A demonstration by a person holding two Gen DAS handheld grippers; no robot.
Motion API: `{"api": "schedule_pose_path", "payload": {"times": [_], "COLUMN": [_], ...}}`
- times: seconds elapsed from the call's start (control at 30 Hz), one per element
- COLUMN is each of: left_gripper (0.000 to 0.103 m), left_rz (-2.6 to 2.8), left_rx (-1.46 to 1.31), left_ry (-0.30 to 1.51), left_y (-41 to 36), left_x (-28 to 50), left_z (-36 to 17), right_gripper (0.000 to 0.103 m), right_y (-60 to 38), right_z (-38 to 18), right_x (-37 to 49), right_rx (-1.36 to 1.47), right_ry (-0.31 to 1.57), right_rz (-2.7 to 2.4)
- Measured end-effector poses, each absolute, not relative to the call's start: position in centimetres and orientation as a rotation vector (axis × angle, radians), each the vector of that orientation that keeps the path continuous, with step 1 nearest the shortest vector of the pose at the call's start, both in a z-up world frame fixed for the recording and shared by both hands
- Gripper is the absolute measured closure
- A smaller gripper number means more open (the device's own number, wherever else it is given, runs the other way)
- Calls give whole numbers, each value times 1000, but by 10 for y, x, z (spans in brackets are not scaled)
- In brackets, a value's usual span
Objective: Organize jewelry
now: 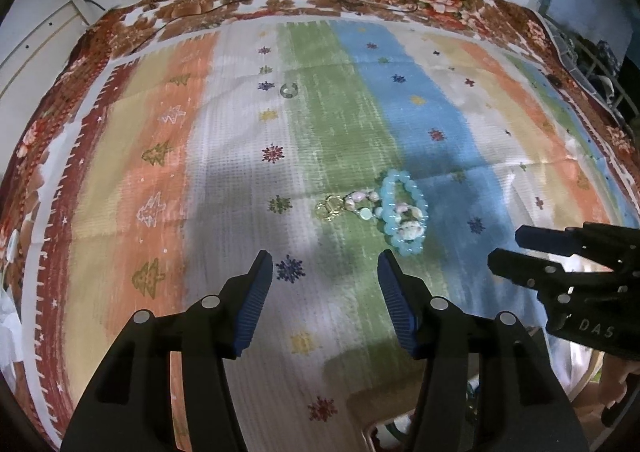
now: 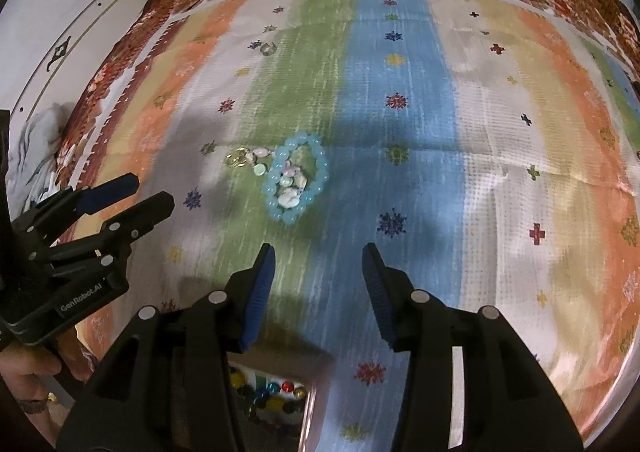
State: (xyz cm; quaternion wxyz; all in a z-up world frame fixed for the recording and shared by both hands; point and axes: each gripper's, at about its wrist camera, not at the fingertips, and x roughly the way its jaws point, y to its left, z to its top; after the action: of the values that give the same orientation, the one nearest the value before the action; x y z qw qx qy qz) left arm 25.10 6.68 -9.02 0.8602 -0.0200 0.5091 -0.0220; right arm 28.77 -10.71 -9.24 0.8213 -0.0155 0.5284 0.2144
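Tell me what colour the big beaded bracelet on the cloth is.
Light blue, translucent-looking beads; the bracelet shows best in the right wrist view.

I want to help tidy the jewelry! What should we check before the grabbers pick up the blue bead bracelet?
1. Left gripper open, nothing between its fingers: ok.
2. Right gripper open and empty: ok.
3. Blue bead bracelet lying in plain sight on the striped cloth: ok.
4. Bracelet free of other pieces: not ok, pearly beads lie inside it and gold rings beside it.
5. Box with colored gems near: ok.
6. Small ring farther away, out of the way: ok.
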Motion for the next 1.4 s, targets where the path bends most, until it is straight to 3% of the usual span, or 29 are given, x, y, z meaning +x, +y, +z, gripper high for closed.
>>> {"api": "schedule_pose_path", "payload": {"times": [1.1, 1.2, 1.4], "left_gripper": [47, 49, 67], "left_rz": [-65, -60, -65], "left_rx": [-61, -47, -27], "left_ry": [1185, 1179, 1164], "left_y": [79, 78, 75], "left_x": [315, 316, 319], "left_z": [-152, -154, -155], "right_gripper": [53, 54, 63], "right_y": [-79, -81, -85], "right_z": [-139, -140, -143], "right_x": [373, 374, 375], "right_rx": [-19, -8, -5], "right_ry": [1228, 1229, 1221], "right_rz": [428, 432, 415]}}
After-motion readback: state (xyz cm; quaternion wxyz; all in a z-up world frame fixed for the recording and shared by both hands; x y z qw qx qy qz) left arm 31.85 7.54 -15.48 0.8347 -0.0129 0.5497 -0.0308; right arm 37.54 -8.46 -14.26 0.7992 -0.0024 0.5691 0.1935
